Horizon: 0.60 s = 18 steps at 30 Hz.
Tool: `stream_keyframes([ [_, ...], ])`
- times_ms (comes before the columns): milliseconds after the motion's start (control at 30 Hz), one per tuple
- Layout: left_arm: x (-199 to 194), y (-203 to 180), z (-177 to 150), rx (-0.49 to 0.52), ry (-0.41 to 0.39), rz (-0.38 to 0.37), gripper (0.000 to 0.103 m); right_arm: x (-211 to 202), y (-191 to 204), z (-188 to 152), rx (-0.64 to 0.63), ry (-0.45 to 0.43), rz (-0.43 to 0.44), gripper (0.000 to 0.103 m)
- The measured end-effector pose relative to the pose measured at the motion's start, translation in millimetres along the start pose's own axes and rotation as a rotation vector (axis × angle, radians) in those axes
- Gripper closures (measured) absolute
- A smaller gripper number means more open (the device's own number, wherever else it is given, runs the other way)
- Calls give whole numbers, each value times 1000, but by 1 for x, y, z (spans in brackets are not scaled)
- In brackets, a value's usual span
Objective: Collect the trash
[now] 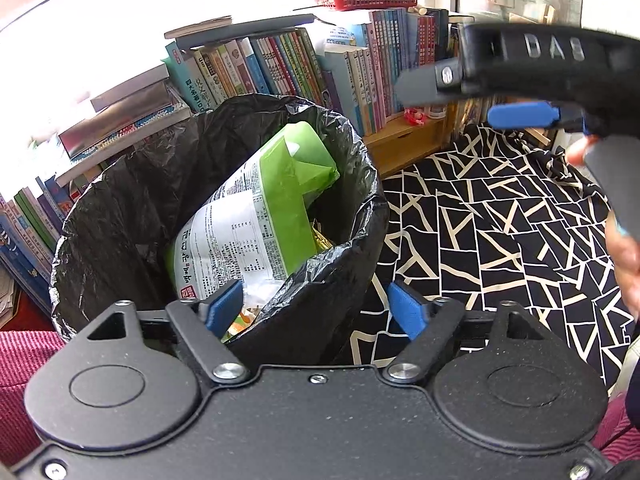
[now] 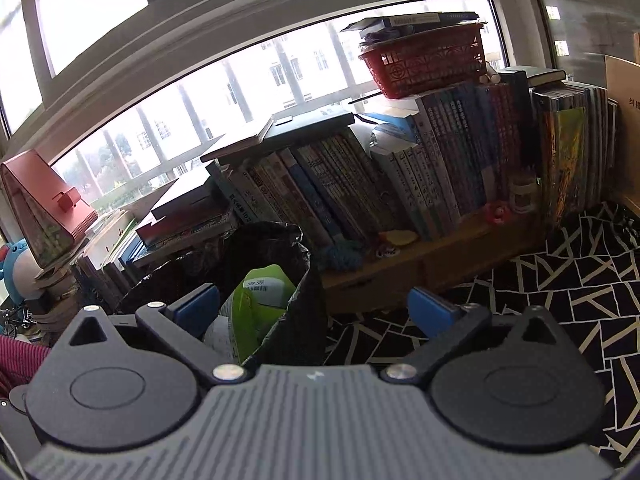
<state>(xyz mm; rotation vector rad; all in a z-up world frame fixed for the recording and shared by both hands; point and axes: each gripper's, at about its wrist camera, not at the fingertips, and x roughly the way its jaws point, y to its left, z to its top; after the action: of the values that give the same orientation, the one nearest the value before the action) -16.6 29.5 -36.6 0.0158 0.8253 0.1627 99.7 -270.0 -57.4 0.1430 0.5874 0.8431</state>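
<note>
Left gripper [image 1: 316, 312] stands open, its 2 blue pads astride the near rim of the black-lined bin [image 1: 352, 184], not pressing on it; nothing is held. Right gripper [image 2: 314, 308] stands wide open and empty, near the bin's right side; in the left wrist view it shows at upper right, with part of a hand [image 1: 624, 256] below it. Inside the bin a green-and-white printed wrapper [image 1: 256, 216] leans upright against the liner, smaller scraps beneath it. Bin stands on a black-and-white patterned cloth [image 1: 500, 232], just before a row of books [image 2: 360, 184]. A red basket [image 2: 428, 64] rests on top of the books.
</note>
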Motion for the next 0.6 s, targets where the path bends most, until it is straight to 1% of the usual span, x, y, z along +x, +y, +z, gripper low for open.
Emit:
stream_keyframes([
  [67,0,0,2,-3,8,4,22,2,0,-2,-12,25,10,0],
  [233,0,-2,6,-7,17,11,19,5,-1,-8,-11,48,35,0],
  [400,1,-5,6,0,19,18,15,8,-3,-9,-27,69,-36,0],
  [600,3,-9,8,3,29,25,15,10,-12,-11,20,93,-46,0],
])
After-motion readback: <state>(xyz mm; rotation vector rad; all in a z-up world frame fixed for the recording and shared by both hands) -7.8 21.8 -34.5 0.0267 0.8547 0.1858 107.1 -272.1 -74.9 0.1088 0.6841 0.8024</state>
